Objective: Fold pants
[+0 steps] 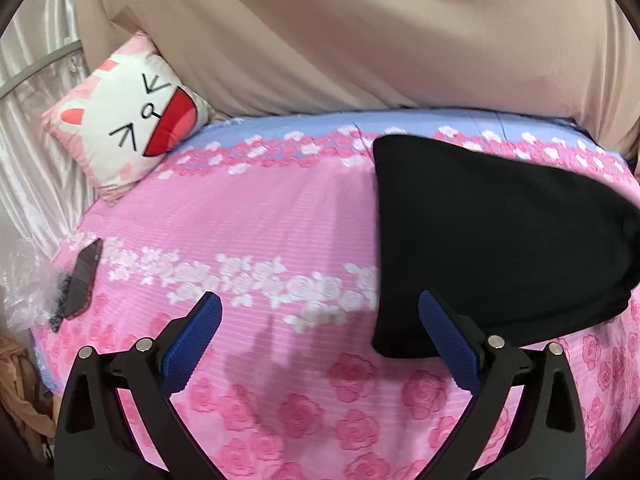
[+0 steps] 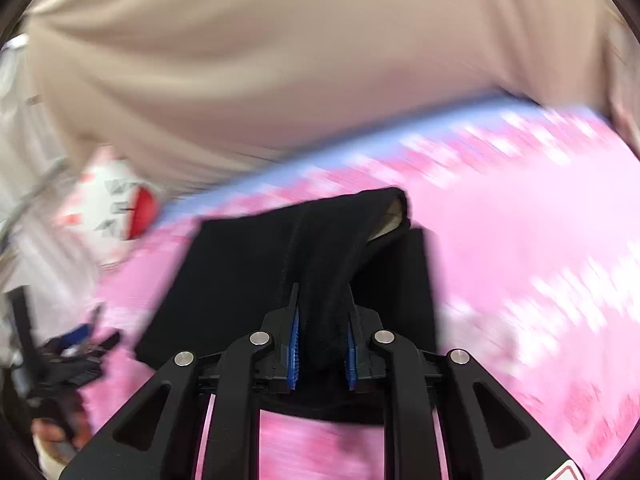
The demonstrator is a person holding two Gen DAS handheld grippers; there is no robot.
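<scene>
Now black pants (image 2: 320, 264) sit pinched inside right tool (image 2: 322, 344).

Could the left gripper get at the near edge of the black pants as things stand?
Probably yes. The left gripper is open and empty, and the pants lie beside its right finger on the bedspread with nothing between them.

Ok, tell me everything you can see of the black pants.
The black pants are plain dark cloth, folded into a compact flat bundle lying on the pink floral bedsheet. The right gripper pinches a raised ridge of the fabric between its blue-padded fingers. A pale inner label or lining shows at one lifted edge. The left gripper is open beside them, not touching.
</scene>
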